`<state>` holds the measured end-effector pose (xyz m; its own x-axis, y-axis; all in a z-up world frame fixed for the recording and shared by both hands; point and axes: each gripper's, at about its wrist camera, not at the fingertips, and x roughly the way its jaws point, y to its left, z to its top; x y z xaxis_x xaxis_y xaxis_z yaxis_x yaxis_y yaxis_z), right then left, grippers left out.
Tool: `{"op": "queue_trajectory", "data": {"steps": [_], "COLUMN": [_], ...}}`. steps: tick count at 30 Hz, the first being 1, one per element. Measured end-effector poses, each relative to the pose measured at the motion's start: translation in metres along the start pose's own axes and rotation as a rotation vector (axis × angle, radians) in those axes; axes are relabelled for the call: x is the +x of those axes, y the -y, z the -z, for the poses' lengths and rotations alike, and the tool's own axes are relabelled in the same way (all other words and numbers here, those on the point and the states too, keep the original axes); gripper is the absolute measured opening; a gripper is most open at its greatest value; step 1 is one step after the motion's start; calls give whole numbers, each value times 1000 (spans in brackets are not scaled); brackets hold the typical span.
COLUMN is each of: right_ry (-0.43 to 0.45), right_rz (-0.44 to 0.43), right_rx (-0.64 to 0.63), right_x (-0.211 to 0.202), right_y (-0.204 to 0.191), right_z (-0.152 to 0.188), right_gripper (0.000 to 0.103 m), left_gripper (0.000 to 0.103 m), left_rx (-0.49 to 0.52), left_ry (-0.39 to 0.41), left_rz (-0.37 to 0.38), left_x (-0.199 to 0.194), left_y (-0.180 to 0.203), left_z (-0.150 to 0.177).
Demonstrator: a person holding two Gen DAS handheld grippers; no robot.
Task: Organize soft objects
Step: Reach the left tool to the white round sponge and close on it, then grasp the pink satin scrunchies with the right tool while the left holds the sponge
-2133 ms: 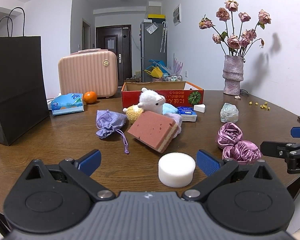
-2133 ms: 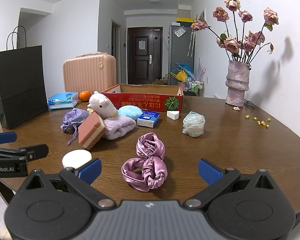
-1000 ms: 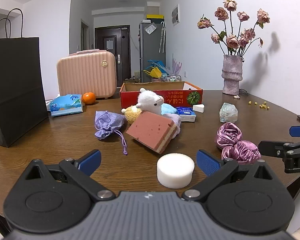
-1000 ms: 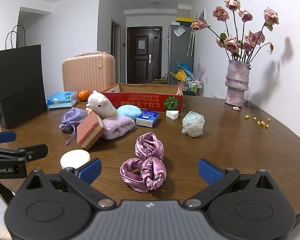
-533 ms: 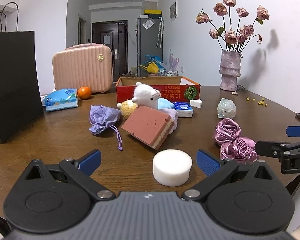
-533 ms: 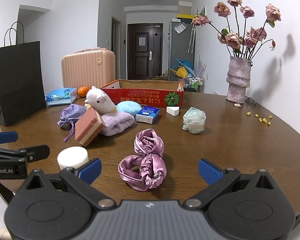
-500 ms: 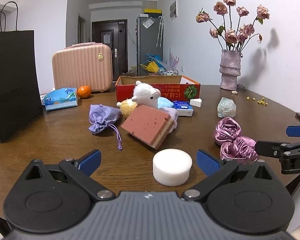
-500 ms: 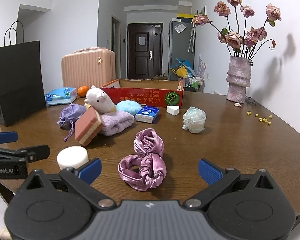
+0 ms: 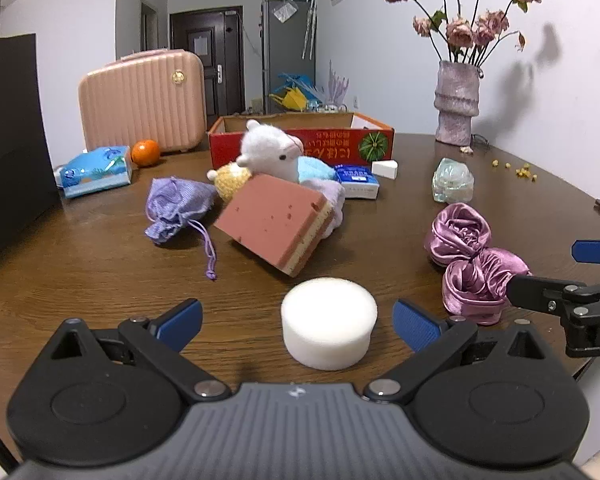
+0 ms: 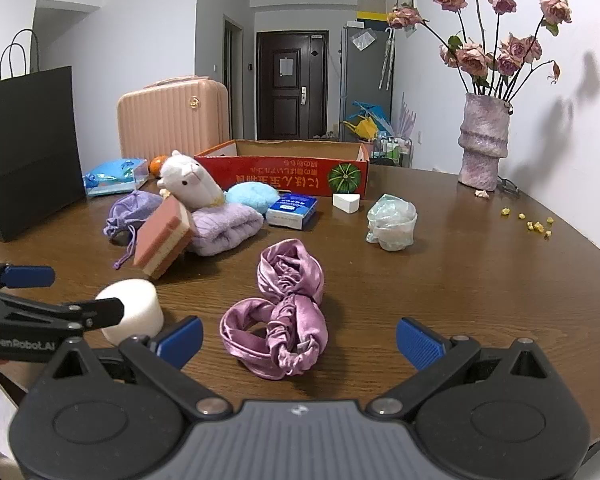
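A white round sponge (image 9: 329,322) sits on the brown table between the open fingers of my left gripper (image 9: 298,322), nearer the right finger; it also shows in the right wrist view (image 10: 131,309). Purple satin scrunchies (image 10: 284,306) lie just ahead of my open right gripper (image 10: 299,338); they also show in the left wrist view (image 9: 470,258). Behind lie a pink sponge block (image 9: 274,226), a white alpaca plush (image 9: 270,150), a purple drawstring pouch (image 9: 176,208), a lilac towel (image 10: 224,228) and a blue puff (image 10: 252,196).
A red cardboard box (image 10: 288,168) stands open at the back. A vase of dried roses (image 10: 484,144), a black paper bag (image 10: 28,148), a pink suitcase (image 9: 140,100), a tissue pack (image 9: 96,170), an orange (image 9: 145,152) and a crumpled plastic cup (image 10: 392,222) ring the table.
My left gripper has moved forward and down, so the white sponge now sits between its fingers. My right gripper has edged closer to the scrunchies.
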<state>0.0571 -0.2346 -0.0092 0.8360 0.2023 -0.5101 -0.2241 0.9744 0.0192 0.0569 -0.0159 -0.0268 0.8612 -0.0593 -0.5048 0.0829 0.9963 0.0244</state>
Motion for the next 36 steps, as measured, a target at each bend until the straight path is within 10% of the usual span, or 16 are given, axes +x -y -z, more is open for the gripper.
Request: {"op": "queue_trajectory", "data": {"steps": [12, 20, 36], "right_ry": [-28, -40, -66], "right_rz": [-9, -16, -37], "right_rx": [-2, -4, -37], "right_x": [18, 27, 44], "right_y": [5, 4, -6], "right_z": [-2, -3, -9], "right_gripper": [103, 103, 103], "left_gripper": [100, 59, 58], "left_rx": [20, 27, 13], "left_ry": [-63, -90, -30], "left_rz": [15, 36, 53], "left_x": [33, 47, 38], "left_y": [13, 16, 8], "left_z": [-3, -3, -6]}}
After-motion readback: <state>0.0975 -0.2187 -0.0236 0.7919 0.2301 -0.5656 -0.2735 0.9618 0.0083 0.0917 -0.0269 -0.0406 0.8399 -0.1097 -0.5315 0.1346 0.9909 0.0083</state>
